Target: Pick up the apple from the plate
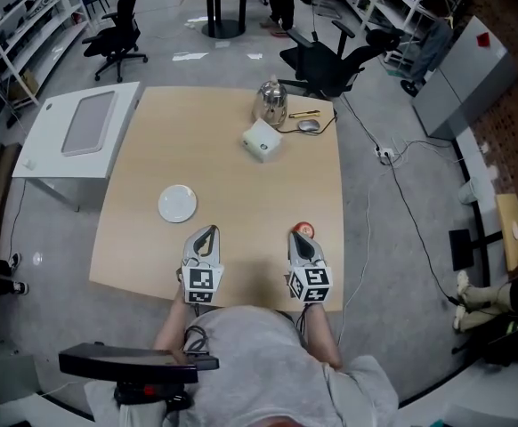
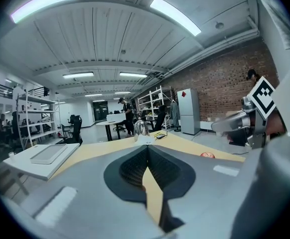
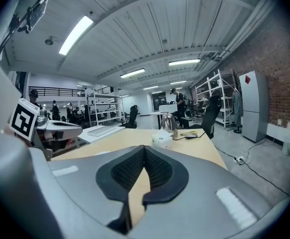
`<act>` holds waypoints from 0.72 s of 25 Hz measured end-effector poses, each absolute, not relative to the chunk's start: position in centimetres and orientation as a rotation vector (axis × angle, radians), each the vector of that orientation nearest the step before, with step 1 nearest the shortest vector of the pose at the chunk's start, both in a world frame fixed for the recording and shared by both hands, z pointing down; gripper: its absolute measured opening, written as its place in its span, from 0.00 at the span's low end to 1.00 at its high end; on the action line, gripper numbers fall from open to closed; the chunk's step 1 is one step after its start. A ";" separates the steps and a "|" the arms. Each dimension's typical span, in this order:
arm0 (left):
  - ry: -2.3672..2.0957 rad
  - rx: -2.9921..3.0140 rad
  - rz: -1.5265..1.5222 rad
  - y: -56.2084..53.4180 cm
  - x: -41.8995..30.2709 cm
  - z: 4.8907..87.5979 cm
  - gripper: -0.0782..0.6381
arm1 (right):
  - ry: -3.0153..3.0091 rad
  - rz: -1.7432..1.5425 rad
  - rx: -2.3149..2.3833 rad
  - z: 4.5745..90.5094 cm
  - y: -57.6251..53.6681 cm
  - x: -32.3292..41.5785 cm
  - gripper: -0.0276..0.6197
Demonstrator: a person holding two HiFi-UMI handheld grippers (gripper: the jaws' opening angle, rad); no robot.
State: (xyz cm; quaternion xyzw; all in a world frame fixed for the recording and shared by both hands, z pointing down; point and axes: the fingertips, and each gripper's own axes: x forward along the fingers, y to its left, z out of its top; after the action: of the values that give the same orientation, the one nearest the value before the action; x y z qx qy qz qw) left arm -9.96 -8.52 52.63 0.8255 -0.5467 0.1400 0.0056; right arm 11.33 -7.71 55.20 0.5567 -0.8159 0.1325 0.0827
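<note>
Head view gives me the layout. The apple (image 1: 303, 229), small, round & red, sits on the bare tan bench (image 1: 232, 176) just beyond the tips of the right gripper (image 1: 302, 238), i.e. off the plate (image 1: 177, 204) and well apart from it. The plate is a flat white disc, just beyond the left gripper (image 1: 207, 233) & a bit to its left.

Left gripper view catches the apple only as a low reddish blob on the bench at far right. In the right gripper view I can't find it; that gripper's own smooth grey body covers the near bench. Both gripper views show the far end: a shiny metal kettle (image 1: 271, 103), a rounded white box (image 1: 263, 140) & a mouse (image 1: 309, 124).

Left gripper: jaws closed tip to tip, dark ribbed pads (image 2: 130, 168) meeting, nothing betw. them. Right gripper: same, closed on nothing, touching neither apple nor plate as far as I can see.
</note>
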 end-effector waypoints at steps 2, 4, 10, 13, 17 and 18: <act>-1.723 2.589 0.434 -8.6 -10.3 52.3 0.14 | -2.437 0.383 1.671 55.0 -7.7 11.2 0.05; -1.734 2.589 0.433 -8.6 -10.7 52.2 0.14 | -2.436 0.381 1.672 55.0 -7.7 11.1 0.05; -1.751 2.581 0.436 -9.0 -11.7 52.1 0.14 | -2.435 0.375 1.668 55.0 -7.9 10.7 0.05; -1.753 2.583 0.440 -9.1 -12.1 52.0 0.14 | -2.433 0.357 1.663 55.0 -7.9 10.3 0.05; -1.742 2.587 0.441 -9.2 -11.7 52.2 0.14 | -2.441 0.349 1.649 55.0 -7.9 10.2 0.05; -1.739 2.590 0.442 -9.1 -11.6 52.2 0.14 | -2.441 0.347 1.647 55.1 -7.8 10.2 0.05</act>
State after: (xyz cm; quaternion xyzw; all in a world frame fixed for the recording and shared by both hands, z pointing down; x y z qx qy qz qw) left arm -11.57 -9.13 52.24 0.8220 -0.5519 0.1404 -0.0045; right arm 10.20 -7.83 55.07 0.5534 -0.8200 0.1167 0.0880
